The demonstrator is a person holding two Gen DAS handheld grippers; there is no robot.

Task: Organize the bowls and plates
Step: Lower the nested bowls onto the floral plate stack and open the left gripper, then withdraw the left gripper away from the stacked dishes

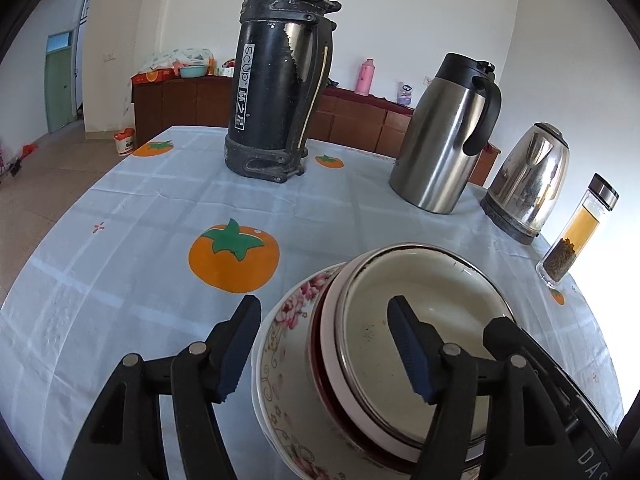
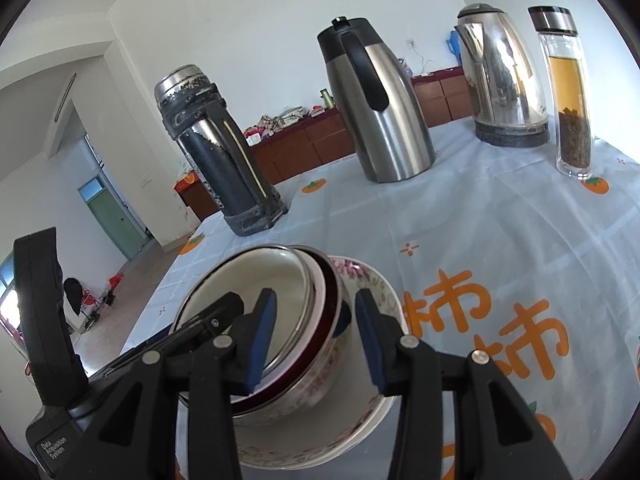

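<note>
Black flask (image 1: 276, 80) label unreadable; left hand-held gripper (image 1: 320, 348) casing reads "Data Acquisition System". Both it & right hand-held gripper (image 2: 316, 340) gape wide, straddling bowl stack (image 2: 280, 320) rims, gripping nothing. Bench (image 1: 120, 260) bare left of stack.

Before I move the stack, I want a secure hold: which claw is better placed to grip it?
Probably left. The left claw is open and straddles the rims of the stack, while the right claw, also open, brackets the bowl's wall from the other side.

table (image 1: 120, 240), persimmon-print cloth | flask (image 1: 276, 80) | jug (image 1: 444, 136) | kettle (image 1: 528, 180) | tea bottle (image 1: 576, 228) | stacked dishes (image 1: 304, 360)
</note>
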